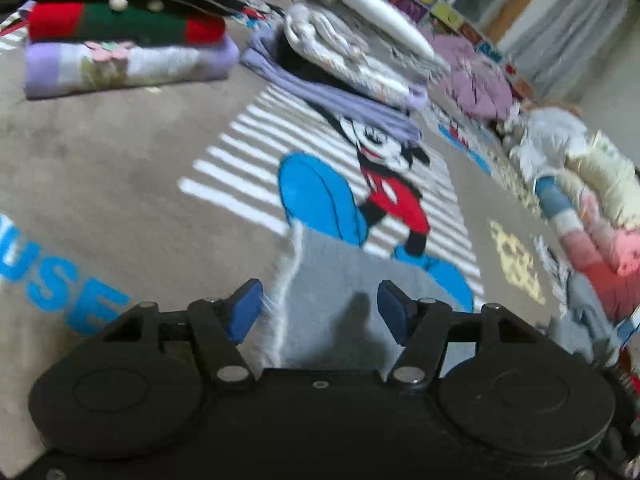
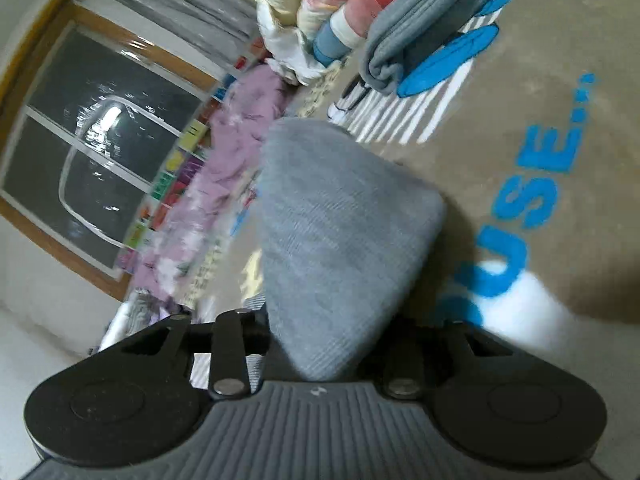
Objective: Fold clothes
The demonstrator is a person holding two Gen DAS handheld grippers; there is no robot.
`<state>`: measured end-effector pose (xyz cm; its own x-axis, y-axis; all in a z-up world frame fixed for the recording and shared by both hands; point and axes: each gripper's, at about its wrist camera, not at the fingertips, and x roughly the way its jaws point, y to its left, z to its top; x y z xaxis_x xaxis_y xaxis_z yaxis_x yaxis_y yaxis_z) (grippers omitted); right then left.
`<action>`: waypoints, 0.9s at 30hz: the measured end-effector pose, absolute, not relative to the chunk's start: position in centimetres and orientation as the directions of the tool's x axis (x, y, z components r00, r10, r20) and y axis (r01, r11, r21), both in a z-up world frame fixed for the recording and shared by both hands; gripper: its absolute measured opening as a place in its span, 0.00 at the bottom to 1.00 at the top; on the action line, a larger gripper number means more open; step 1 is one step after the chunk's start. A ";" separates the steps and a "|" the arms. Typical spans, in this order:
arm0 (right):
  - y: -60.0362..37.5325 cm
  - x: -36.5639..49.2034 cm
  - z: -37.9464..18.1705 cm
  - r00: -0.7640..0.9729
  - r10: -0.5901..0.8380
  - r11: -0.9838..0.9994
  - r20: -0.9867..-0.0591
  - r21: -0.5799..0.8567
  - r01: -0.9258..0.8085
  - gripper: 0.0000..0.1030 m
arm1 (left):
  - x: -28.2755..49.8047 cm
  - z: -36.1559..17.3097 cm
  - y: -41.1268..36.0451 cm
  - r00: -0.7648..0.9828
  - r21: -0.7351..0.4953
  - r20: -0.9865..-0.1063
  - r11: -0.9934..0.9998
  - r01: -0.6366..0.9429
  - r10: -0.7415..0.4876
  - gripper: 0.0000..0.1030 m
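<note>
A grey knitted garment [image 1: 344, 280] lies on the Mickey Mouse rug [image 1: 120, 152] just ahead of my left gripper [image 1: 318, 308]. The left gripper is open, its blue pads [image 1: 246, 312] spread either side of the cloth, holding nothing. In the right wrist view the same grey garment [image 2: 340, 232] rises in a rounded fold from between the fingers of my right gripper [image 2: 320, 356], which is shut on it and lifts it off the rug [image 2: 540, 100]. The right fingertips are hidden by the cloth.
A stack of folded clothes [image 1: 128, 32] stands at the far left, a second folded pile [image 1: 352, 44] at the far middle. Unfolded clothes [image 1: 592, 208] are heaped along the right. A folded grey item [image 2: 420, 32] lies by that heap. A window [image 2: 104, 148] is behind.
</note>
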<state>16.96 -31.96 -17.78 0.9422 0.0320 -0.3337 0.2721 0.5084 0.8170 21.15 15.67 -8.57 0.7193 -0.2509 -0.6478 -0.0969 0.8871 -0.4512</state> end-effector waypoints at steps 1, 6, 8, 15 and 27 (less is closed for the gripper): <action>-32.0 17.2 -17.5 0.944 0.046 0.521 -0.327 0.814 0.257 0.58 | 21.2 -8.7 15.4 0.717 -0.443 -0.652 0.892 -0.095 -0.247 0.59; -31.9 19.3 -17.0 0.936 0.122 0.561 -0.330 0.801 0.209 0.69 | 22.2 -8.9 14.7 0.722 -0.421 -0.649 0.904 -0.079 -0.240 0.04; -31.8 19.9 -17.4 0.929 0.134 0.560 -0.346 0.799 0.217 0.40 | 22.6 -8.9 14.6 0.736 -0.420 -0.632 0.905 -0.062 -0.243 0.03; -31.5 20.0 -16.8 0.948 0.129 0.553 -0.292 0.814 0.176 0.25 | 22.8 -6.2 15.0 0.827 -0.475 -0.478 0.879 0.039 -0.295 0.02; -30.9 22.8 -13.2 0.984 -0.017 0.558 -0.175 0.815 0.154 0.24 | 25.8 -4.3 17.8 0.885 -0.511 -0.371 0.858 0.059 -0.281 0.02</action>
